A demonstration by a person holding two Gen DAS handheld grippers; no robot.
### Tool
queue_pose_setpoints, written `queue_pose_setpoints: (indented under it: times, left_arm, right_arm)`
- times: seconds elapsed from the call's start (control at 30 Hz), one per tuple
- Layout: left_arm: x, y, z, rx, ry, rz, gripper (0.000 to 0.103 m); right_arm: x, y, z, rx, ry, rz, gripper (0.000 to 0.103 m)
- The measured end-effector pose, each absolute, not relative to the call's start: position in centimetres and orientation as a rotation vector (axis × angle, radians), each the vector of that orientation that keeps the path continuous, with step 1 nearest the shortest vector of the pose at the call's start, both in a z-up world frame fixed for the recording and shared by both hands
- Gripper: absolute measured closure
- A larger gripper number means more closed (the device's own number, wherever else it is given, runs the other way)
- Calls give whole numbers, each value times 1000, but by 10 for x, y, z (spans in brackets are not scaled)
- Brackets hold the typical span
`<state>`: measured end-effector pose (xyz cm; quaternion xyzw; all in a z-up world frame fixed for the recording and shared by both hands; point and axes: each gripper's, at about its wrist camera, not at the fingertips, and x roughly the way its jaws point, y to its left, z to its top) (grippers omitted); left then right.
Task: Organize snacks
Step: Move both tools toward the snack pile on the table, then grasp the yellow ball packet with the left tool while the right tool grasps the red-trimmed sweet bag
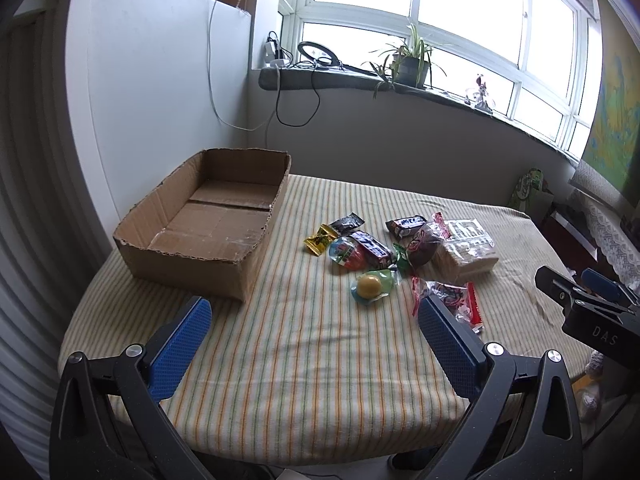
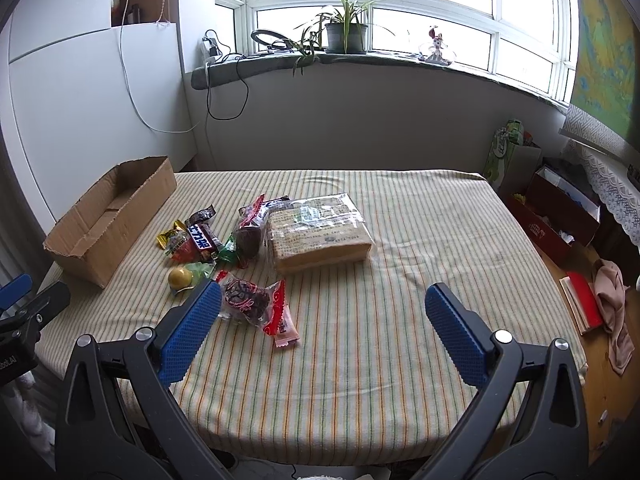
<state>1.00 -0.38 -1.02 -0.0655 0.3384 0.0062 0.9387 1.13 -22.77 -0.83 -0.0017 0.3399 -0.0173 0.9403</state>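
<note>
An empty cardboard box stands at the table's far left; it also shows in the right wrist view. Several snacks lie in a loose pile right of it: a yellow jelly cup, a dark candy bar, a large clear pack of crackers and a red-edged bag of dark sweets. My left gripper is open and empty above the near table edge. My right gripper is open and empty, just right of the red-edged bag.
The table wears a striped cloth. A white cabinet stands behind the box. A windowsill with a potted plant runs along the back. Boxes and cloth lie on the floor at the right.
</note>
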Motion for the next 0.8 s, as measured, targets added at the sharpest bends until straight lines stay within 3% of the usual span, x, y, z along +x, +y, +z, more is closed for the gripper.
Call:
queue_pose_setpoints:
  times: [0.27,0.57,0.7,0.8]
  left_arm:
    - [22,-5,-22,-143,712,-9,2]
    - [47,-11,-44,-194,780,-104,20]
    - [60,-16,-50,-177,801,-127,28]
    - [71,-18,-56,-148,820,-140,32]
  right_arm:
    - [23,-241,-25,29,735,18,0]
    - [38,-241,-44,41,773,191,0]
    - [51,-231,-52,29,801,283,11]
    - [66,-222,-59,-6,831,336,11]
